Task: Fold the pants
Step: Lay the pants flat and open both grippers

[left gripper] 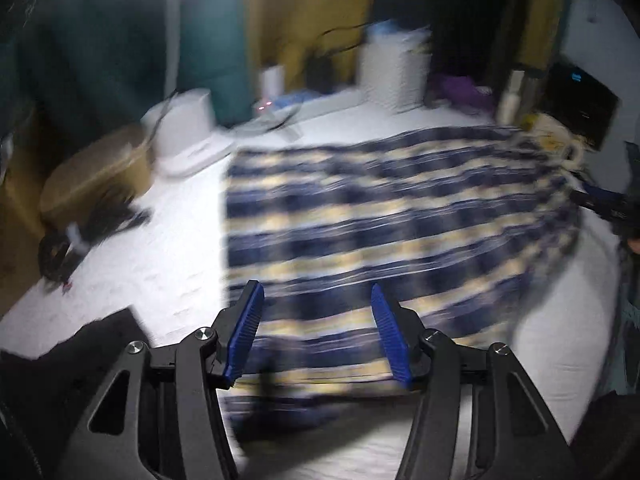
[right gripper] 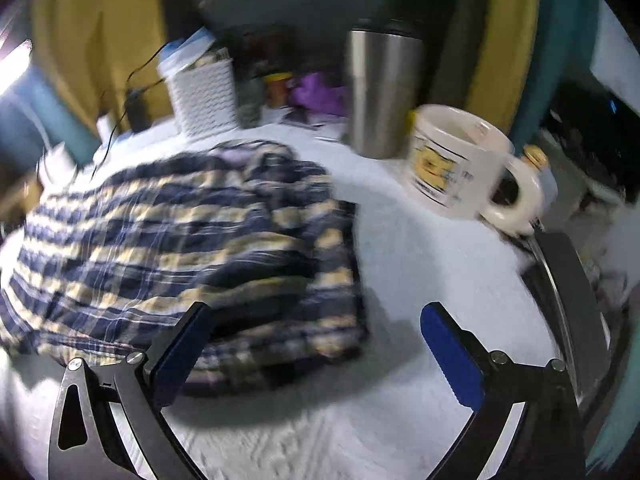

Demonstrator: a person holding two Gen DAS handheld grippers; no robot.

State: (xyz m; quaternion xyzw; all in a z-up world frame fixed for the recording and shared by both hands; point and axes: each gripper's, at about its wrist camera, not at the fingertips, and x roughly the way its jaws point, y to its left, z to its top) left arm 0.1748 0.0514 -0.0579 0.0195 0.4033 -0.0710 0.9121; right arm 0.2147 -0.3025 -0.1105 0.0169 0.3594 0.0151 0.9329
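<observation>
plaid pants (left gripper: pixel 380 216) lay on the white table (left gripper: pixel 176 240), seemingly folded over at least once, though blur hid the layers. left gripper (left gripper: pixel 316 332) and right gripper (right gripper: pixel 316 356) both hovered with jaws apart, empty. further folds probably remained.

Black hand-held gripper (left gripper: pixel 318 300), blue ribbed pads (left gripper: pixel 248 332), silver screws (left gripper: pixel 205 333)

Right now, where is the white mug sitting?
In the right wrist view, the white mug stands upper right on the white surface, beside the steel tumbler, right of the plaid pants.
</observation>
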